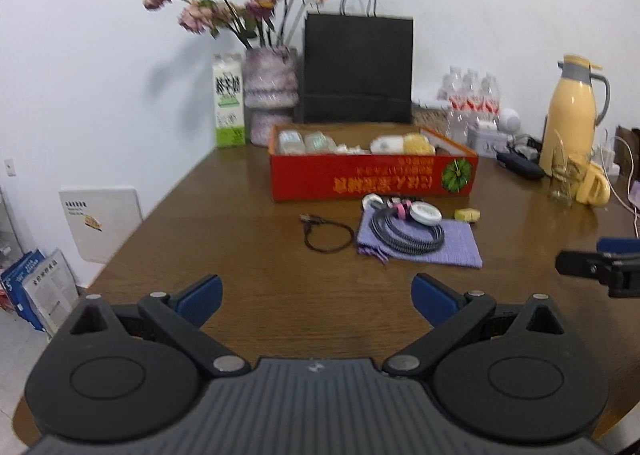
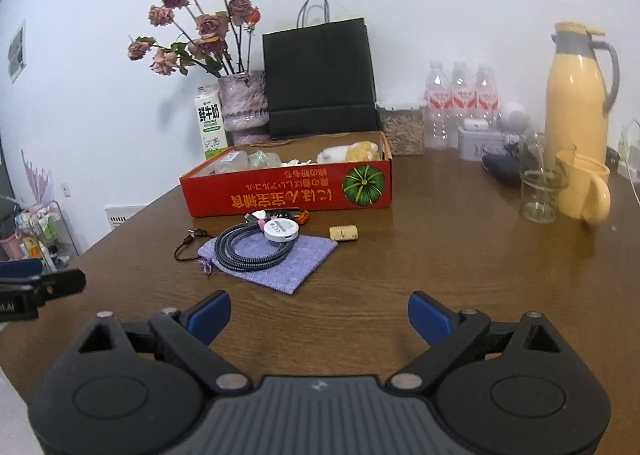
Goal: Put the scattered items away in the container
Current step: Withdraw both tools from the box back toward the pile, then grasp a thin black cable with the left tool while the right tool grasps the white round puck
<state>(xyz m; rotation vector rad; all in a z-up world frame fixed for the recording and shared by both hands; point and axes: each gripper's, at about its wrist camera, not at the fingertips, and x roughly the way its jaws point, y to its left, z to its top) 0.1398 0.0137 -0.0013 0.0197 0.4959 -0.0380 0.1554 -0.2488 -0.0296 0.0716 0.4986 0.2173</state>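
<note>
An open red cardboard box point(image 1: 360, 179) point(image 2: 288, 195) holding several small items stands mid-table. In front of it lies a purple cloth pouch point(image 1: 452, 245) point(image 2: 280, 259) with a coiled braided cable point(image 1: 404, 233) point(image 2: 248, 253) and a round white disc point(image 1: 426, 212) point(image 2: 281, 230) on top. A thin black cable point(image 1: 326, 233) point(image 2: 186, 247) lies to its left, a small yellow cork point(image 1: 467, 214) point(image 2: 343, 232) to its right. My left gripper point(image 1: 316, 297) and right gripper point(image 2: 319, 315) hover open over bare wood, short of these items, with nothing between the fingers.
Along the wall stand a milk carton point(image 1: 229, 99), a vase of dried flowers point(image 1: 272, 91), a black paper bag point(image 1: 358, 69), water bottles point(image 2: 460, 103), a yellow thermos point(image 2: 578, 95), a glass point(image 2: 540, 191) and a yellow mug point(image 2: 586, 191). The table's left edge drops to the floor.
</note>
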